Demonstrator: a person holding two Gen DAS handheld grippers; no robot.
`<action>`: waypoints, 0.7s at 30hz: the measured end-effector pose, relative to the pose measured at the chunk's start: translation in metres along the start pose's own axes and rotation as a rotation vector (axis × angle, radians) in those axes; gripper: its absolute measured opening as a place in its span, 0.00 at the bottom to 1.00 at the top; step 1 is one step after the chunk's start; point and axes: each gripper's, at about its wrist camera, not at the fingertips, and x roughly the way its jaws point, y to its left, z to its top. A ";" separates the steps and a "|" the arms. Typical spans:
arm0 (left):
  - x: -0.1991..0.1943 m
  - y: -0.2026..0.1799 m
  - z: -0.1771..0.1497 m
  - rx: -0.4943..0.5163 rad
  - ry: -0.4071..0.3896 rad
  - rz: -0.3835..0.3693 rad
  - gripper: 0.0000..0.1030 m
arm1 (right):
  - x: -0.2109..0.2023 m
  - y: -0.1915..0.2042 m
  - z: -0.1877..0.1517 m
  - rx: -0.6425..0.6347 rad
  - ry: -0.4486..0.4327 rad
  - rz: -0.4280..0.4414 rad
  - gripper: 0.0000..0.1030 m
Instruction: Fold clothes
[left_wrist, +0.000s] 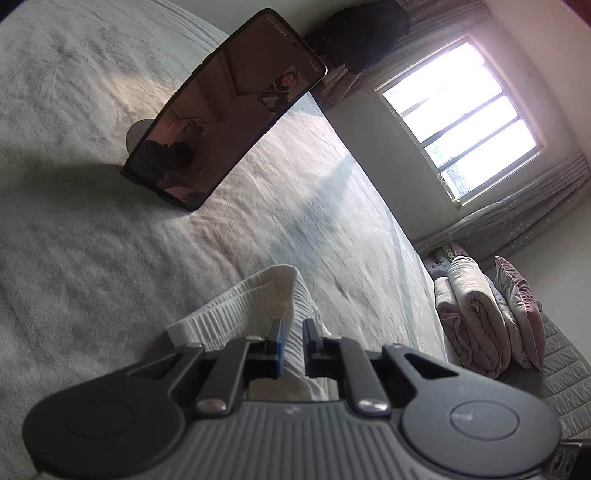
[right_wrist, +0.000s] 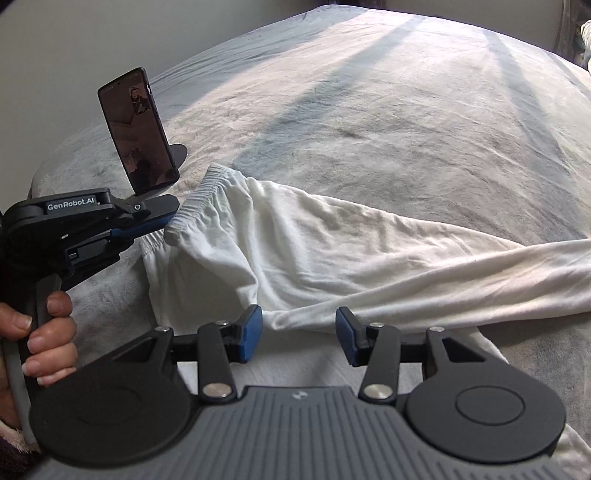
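A pair of white pants (right_wrist: 332, 251) lies across the grey bedspread (right_wrist: 369, 110), with its elastic waistband (right_wrist: 199, 199) at the left and a leg stretching off to the right. My left gripper (right_wrist: 168, 221) is shut on the waistband's corner and holds it lifted a little. In the left wrist view the ribbed white band (left_wrist: 236, 299) sits pinched between the narrow jaws of the left gripper (left_wrist: 293, 328). My right gripper (right_wrist: 299, 328) stands open over the near edge of the pants, its blue pads apart and pressing on nothing.
A dark phone (right_wrist: 138, 133) leans on a stand on the bed behind the waistband, close to the left gripper. A person's hand (right_wrist: 48, 332) holds the left gripper's handle. Folded quilts and pillows (left_wrist: 472, 314) lie under the window (left_wrist: 461, 122).
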 end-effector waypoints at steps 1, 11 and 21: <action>0.000 0.000 0.001 -0.006 0.004 -0.003 0.10 | -0.006 -0.006 0.000 0.045 -0.012 0.005 0.47; -0.006 -0.007 -0.019 -0.033 0.041 0.024 0.37 | -0.025 -0.070 -0.017 0.452 -0.066 0.016 0.50; 0.016 -0.023 -0.044 -0.073 0.119 0.045 0.37 | -0.026 -0.109 -0.011 0.658 -0.124 0.048 0.50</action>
